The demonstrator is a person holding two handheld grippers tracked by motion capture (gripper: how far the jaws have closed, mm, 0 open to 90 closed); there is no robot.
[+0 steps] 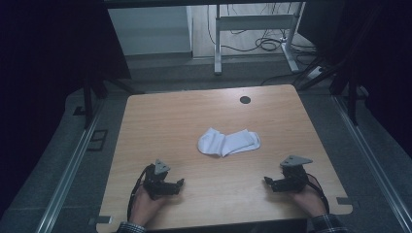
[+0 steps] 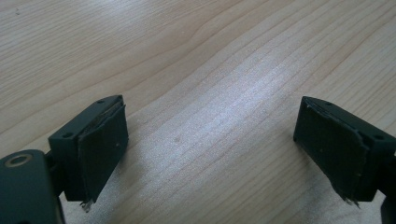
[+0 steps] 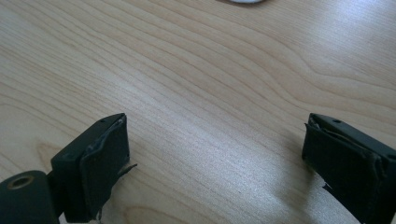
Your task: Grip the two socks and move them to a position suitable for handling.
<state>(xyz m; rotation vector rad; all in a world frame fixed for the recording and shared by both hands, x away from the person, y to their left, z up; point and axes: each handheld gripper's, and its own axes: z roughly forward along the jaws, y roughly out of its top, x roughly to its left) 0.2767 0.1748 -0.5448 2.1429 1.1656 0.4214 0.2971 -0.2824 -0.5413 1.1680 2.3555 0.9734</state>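
On the floor beyond the far edge, a white metal desk frame (image 1: 255, 29) is standing with black cables (image 1: 265, 43) trailing round its feet, well apart from the work surface. Grey aluminium rails (image 1: 68, 170) are running along the floor on both sides, and dark curtains are closing off the left and right. No brand, label or readable writing is showing on any surface in the three views.

Nearer, the light wooden table with rounded corners (image 1: 160, 121) is taking up the middle of the high view. A small round black cable hole (image 1: 245, 100) is sitting near its far edge, right of centre. Nothing is lying between the grippers and the cloth items; the wood there is bare.

At the table's centre, the pair of white socks (image 1: 228, 142) is lying flat, one crumpled at the left and one stretched to the right, the two touching and partly overlapping. They are plain, soft and unmarked. A white sliver at the top edge of the right gripper view is probably the same pair, too cut off to confirm.

Toward the near edge, the left gripper (image 1: 179, 183) is resting low over the table in the person's hand, jaws standing wide apart with only wood grain between the pads (image 2: 100, 154). The right gripper (image 1: 267, 182) is sitting likewise at the near right, jaws spread and gripping nothing, pads (image 3: 105, 163) frayed at the edges. Both grippers are well apart from the socks.
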